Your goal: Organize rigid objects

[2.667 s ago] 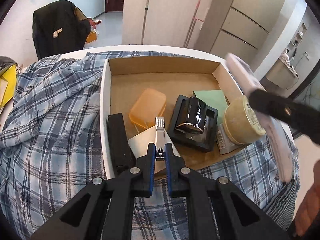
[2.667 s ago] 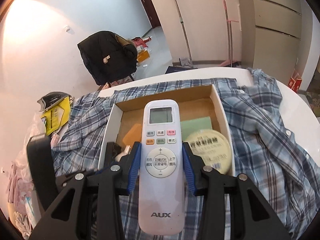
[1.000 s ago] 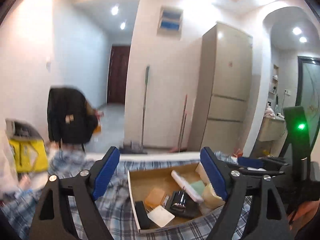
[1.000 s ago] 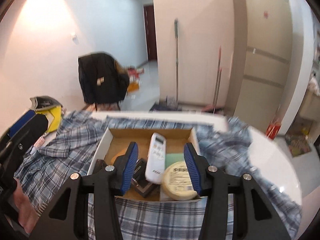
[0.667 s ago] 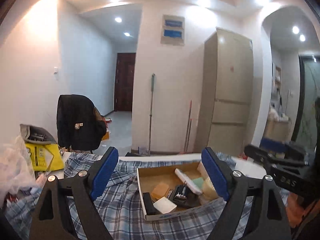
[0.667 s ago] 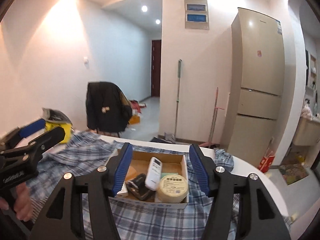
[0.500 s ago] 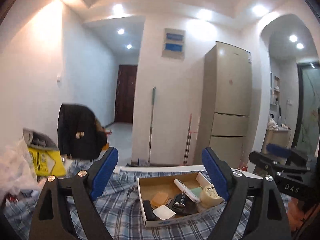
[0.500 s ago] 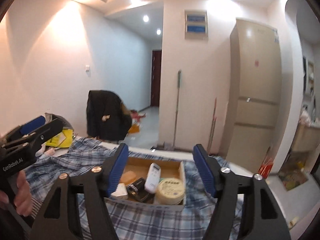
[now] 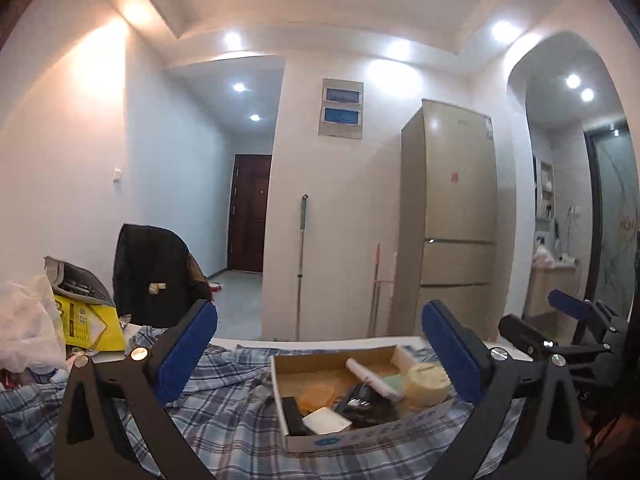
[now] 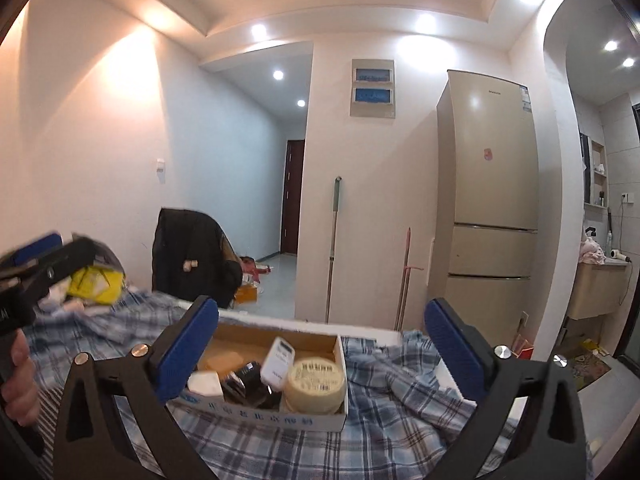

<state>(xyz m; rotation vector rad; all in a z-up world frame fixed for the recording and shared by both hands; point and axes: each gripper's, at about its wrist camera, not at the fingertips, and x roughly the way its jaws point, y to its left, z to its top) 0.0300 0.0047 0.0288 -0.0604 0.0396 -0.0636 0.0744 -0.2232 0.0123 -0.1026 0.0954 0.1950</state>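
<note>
The left gripper [image 9: 318, 354] and right gripper [image 10: 320, 350] are opening wide with nothing between them. The remote [image 10: 279, 366] and tape roll [image 10: 316, 380] sit in the box [image 10: 280, 410], so they look tidied away.

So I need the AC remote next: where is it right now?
In the right wrist view, the white remote lies inside the cardboard box on the plaid cloth, just left of the round tape roll.
</note>
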